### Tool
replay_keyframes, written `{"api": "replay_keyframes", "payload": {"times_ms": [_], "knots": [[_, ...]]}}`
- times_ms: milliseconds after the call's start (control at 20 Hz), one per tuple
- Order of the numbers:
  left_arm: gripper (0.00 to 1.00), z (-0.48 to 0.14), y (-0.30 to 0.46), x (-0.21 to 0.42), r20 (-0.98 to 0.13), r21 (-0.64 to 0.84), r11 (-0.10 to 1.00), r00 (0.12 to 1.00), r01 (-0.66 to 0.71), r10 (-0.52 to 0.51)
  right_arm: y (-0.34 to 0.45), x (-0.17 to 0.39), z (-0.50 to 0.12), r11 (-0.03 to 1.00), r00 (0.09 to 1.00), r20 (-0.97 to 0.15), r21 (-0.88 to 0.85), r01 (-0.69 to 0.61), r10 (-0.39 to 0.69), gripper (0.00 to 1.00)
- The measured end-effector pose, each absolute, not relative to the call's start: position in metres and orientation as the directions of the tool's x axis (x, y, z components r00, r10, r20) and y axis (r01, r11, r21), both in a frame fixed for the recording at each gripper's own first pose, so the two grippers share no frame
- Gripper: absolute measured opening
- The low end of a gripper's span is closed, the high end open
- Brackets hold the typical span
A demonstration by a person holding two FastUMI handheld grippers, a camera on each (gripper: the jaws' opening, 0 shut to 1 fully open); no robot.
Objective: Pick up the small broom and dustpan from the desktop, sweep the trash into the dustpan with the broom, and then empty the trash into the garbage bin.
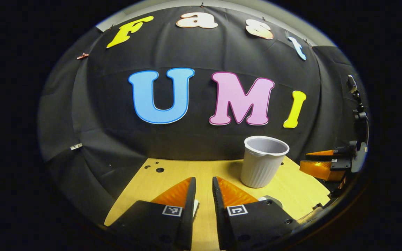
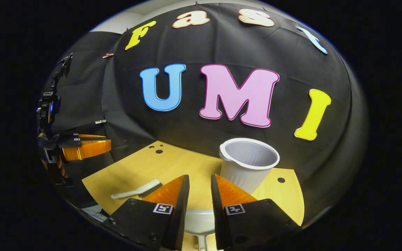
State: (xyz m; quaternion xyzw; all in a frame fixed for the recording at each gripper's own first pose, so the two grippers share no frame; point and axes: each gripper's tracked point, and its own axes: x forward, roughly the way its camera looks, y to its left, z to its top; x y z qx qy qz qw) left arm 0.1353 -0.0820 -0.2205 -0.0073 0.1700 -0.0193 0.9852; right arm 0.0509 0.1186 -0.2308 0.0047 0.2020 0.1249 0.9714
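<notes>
While I hold both grippers above the desk, the small broom [image 2: 136, 191] lies flat on the wooden desktop [image 2: 173, 164] in the right gripper view, its pale handle pointing left and its dark bristle end lying just beside my right gripper's left finger. The dustpan [image 2: 200, 220] sits low in that same view, a pale scoop showing in the gap between the fingers, with its handle running toward the bottom edge. I cannot tell whether either finger touches it.

My right gripper [image 2: 200, 179] is released, its 2 fingers standing apart with bare wood and the dustpan visible between them, gripping nothing. My left gripper [image 1: 203, 181] is likewise released, 2 fingers apart over the desktop [image 1: 173, 170], nothing between them. A pale sliver peeks out beside its left finger and a rounded pale shape beside its right finger; I cannot tell what either one is.

Beyond the tools stands the garbage bin [image 2: 248, 165], a pale ribbed cup-shaped container, upright and open at the top, just past my right gripper's right finger. From the left gripper view the same bin [image 1: 263, 162] stands upright to the right of the fingers, near the back of the desk.

Each gripper shows at the edge of the other's view, held off the desk's side.
</notes>
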Motion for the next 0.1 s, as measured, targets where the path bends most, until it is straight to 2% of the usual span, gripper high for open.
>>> {"api": "replay_keyframes", "payload": {"times_ms": [100], "knots": [[0.32, -0.2212, -0.0780, 0.1298, -0.344, -0.016, 1.000, 0.938, 0.025, -0.029, 0.1240, 0.0526, -0.2314, 0.966, 0.883, -0.394, 0.063, -0.249, 0.253, 0.40]]}}
